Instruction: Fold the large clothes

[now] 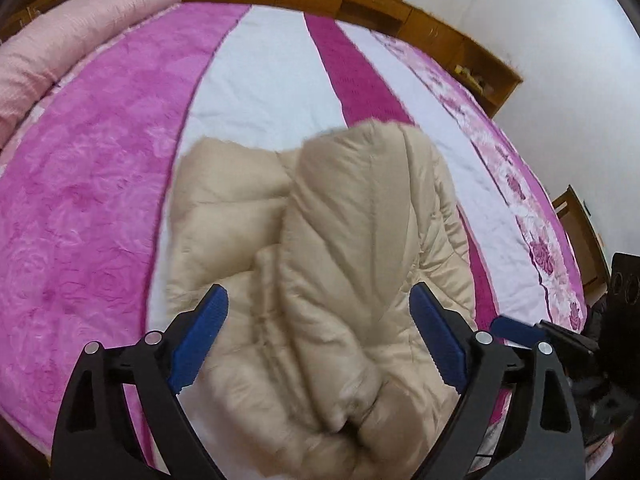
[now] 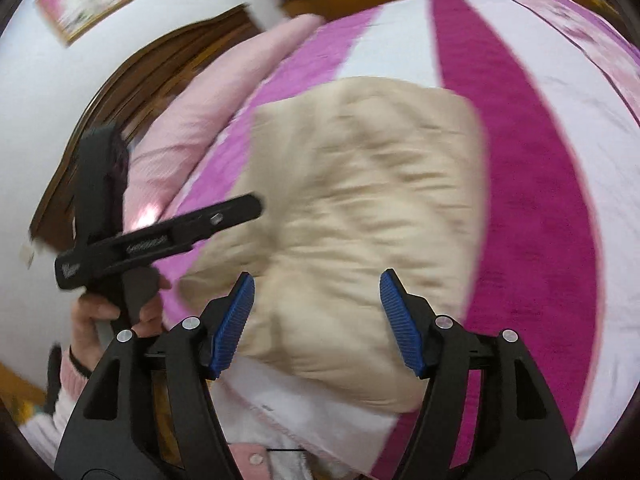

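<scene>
A beige padded coat [image 1: 320, 240] lies folded into a thick bundle on the pink and white bedspread [image 1: 80, 208]. My left gripper [image 1: 318, 330] hangs open above the coat's near end, its blue pads wide apart and clear of the fabric. In the right wrist view the same coat [image 2: 360, 208] fills the middle, blurred. My right gripper [image 2: 318, 320] stands open over the coat's near edge with nothing pinched. The other gripper [image 2: 160, 240] shows at the left of that view, held by a hand [image 2: 100, 316].
A pink pillow [image 1: 72, 40] lies at the bed's far left. A wooden headboard and shelf [image 1: 400, 12] run along the far edge, against a white wall. A framed picture [image 2: 84, 2] hangs on the wall. A dark object [image 1: 624, 284] stands off the bed's right side.
</scene>
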The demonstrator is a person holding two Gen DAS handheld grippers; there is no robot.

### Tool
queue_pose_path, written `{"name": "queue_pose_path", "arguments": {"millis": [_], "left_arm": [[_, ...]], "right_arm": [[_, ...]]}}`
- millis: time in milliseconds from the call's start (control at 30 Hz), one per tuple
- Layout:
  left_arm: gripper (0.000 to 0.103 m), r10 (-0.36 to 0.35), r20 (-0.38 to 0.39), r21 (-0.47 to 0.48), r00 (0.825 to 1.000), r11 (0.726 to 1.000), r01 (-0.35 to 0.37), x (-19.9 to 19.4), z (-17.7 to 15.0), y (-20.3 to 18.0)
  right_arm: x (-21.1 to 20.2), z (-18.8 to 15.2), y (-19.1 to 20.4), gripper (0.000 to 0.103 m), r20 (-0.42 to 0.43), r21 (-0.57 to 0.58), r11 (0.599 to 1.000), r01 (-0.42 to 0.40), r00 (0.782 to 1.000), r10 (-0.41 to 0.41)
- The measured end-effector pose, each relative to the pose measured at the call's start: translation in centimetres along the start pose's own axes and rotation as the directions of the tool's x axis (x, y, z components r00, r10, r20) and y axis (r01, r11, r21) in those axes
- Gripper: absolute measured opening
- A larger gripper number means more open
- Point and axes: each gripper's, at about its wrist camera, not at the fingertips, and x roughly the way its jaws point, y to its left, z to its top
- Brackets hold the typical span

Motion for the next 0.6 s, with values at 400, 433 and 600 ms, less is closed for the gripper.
{"name": "queue_pose_path", "arguments": {"millis": [400,433,600], "left_arm": [[0.054,-0.016,0.063,-0.007,0.998,1.0,0.016,-0.2,-1.1,0.8],[0.042,-0.018,0.069,-0.002,0.997,1.0,0.018,-0.3,-1.1,0.8],[0.021,-0.072,0.128,-0.068,0.989,0.994,0.082,-2.7,-2.3,2.6]], "right_arm": [[2.8,-0.1,-5.2,0.056,0.0,0.083,0.996,0.025,1.0,-0.025],[3.0,-0.1,-4.8,0.056,-0.001,0.073,0.997,0.024,1.0,-0.024],[3.6,0.3,-3.0,0.056,-0.009,0.03,0.999,0.014,1.0,-0.014]]}}
